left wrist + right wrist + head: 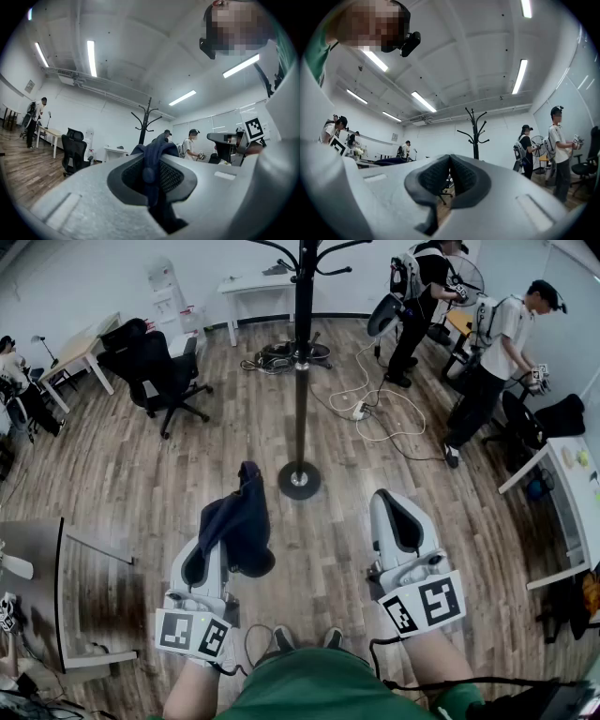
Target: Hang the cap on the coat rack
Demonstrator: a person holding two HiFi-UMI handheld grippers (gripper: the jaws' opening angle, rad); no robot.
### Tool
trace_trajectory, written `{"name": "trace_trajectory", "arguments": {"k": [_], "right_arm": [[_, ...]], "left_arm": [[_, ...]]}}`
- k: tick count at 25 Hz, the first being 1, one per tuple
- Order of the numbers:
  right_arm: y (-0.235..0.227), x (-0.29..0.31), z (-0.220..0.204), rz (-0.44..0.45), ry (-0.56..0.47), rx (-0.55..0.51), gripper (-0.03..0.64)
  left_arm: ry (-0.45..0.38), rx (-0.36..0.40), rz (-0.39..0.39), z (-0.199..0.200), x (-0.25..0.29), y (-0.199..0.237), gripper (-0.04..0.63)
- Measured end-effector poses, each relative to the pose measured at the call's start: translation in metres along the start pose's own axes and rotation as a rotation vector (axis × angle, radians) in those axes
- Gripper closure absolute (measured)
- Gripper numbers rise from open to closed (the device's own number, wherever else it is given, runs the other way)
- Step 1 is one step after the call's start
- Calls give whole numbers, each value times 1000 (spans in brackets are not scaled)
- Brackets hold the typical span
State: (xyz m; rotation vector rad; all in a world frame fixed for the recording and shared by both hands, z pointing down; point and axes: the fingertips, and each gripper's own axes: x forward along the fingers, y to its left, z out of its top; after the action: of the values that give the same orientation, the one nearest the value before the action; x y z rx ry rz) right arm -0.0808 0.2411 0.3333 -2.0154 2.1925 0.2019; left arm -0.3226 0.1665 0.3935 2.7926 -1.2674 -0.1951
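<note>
A dark navy cap (242, 521) hangs limp from my left gripper (214, 538), which is shut on its fabric. In the left gripper view the cloth (153, 164) is pinched between the pads and runs down through the jaws. The black coat rack (302, 352) stands straight ahead on its round base (300, 480), a short way beyond the cap; its hooks show at the top edge. The rack also appears in the left gripper view (146, 124) and the right gripper view (475, 133). My right gripper (389, 500) is held level with the left one, shut, with nothing between its pads (461, 176).
A black office chair (155, 367) stands at the left rear. Cables and a power strip (361, 411) lie on the wood floor right of the rack. Two people (497, 352) stand at the far right. A white table (562, 484) is at right, a desk (42, 559) at left.
</note>
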Motion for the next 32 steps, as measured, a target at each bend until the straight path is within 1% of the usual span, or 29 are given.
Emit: {"name": "trace_trajectory", "arguments": {"k": [4, 7, 10, 14, 19, 23, 27, 32], "right_arm": [[-31, -27, 8, -16, -7, 7, 614], [-44, -42, 12, -21, -7, 13, 614], [-58, -55, 17, -27, -18, 46, 614], [-83, -75, 26, -18, -40, 71, 614], [-113, -99, 21, -19, -21, 93, 614], [-133, -106, 20, -20, -12, 114, 614], [-148, -103, 26, -38, -18, 116, 614], [-165, -94, 18, -63, -16, 105, 614]], "left_arm": [[-9, 8, -3, 1, 1, -39, 558], [-14, 21, 3, 6, 3, -57, 558], [-30, 37, 32, 16, 5, -66, 558], [-79, 65, 87, 37, 8, -80, 558], [-124, 93, 144, 54, 14, -94, 558], [-142, 104, 168, 64, 25, -101, 558], [-164, 106, 173, 72, 42, -99, 558], [-192, 101, 159, 74, 68, -95, 558]]}}
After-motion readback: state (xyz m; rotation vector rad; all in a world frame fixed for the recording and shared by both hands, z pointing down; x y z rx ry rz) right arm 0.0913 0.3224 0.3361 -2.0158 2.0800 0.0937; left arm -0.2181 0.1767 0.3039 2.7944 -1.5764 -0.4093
